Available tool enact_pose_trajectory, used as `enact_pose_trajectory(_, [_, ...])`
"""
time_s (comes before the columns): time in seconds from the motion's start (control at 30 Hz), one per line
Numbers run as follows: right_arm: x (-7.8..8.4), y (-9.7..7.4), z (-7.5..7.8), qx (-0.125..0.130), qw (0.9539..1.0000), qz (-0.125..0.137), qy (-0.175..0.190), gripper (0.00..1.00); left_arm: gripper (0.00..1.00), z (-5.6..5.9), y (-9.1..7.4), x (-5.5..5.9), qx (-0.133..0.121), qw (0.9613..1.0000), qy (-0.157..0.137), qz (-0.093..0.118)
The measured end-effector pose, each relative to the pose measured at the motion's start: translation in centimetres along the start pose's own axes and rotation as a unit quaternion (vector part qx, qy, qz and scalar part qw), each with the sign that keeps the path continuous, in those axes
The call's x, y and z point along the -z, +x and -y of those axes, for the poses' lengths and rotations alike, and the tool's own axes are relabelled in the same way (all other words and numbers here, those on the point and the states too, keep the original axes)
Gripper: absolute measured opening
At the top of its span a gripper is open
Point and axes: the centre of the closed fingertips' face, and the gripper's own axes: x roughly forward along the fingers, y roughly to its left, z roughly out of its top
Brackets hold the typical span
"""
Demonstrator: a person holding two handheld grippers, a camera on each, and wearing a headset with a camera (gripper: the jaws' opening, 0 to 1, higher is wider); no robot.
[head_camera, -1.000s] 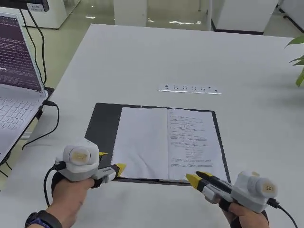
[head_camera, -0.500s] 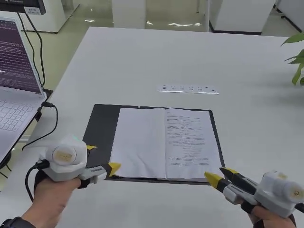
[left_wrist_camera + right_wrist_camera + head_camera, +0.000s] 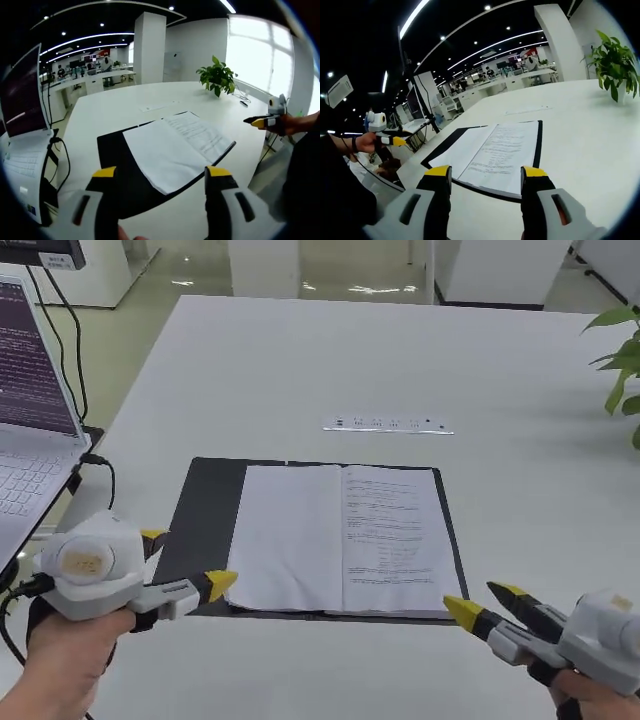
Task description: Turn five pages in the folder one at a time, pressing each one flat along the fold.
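Note:
A black folder (image 3: 205, 515) lies open on the white table, a blank white page (image 3: 285, 535) on its left and a printed page (image 3: 392, 535) on its right. It also lies ahead of the jaws in the left gripper view (image 3: 120, 175) and the right gripper view (image 3: 537, 145). My left gripper (image 3: 185, 565) hovers open off the folder's near left corner, holding nothing. My right gripper (image 3: 487, 602) hovers open just off the near right corner, also holding nothing. Both have yellow tips.
An open laptop (image 3: 30, 430) with cables stands at the table's left edge. A flat power strip (image 3: 388, 425) lies beyond the folder. A potted plant (image 3: 620, 365) is at the far right. Bare table surrounds the folder.
Both grippers have drawn back toward me and outward from the folder's near edge, the left to the left, the right to the right. The folder's pages lie unchanged.

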Motion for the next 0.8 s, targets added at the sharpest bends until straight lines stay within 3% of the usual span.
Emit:
enact_pose_trajectory(0.17, [-0.9, -0.8, 0.1, 0.003, 0.9999, 0.013, 0.005, 0.6, 0.72, 0.4, -0.9, 0.6, -0.003, 1.0, -0.006, -0.001])
enact_pose_trajectory(0.37, [-0.9, -1.0, -0.3, 0.002, 0.9999, 0.011, 0.003, 0.63, 0.74, 0.9, -1.0, 1.0, -0.001, 0.9999, -0.012, -0.004])
enact_pose_trajectory(0.8, [0.0, -1.0, -1.0, -0.007, 0.9999, -0.009, 0.002, 0.69, 0.74, 2.9, 0.8, 0.2, 0.019, 0.9997, -0.007, -0.01])
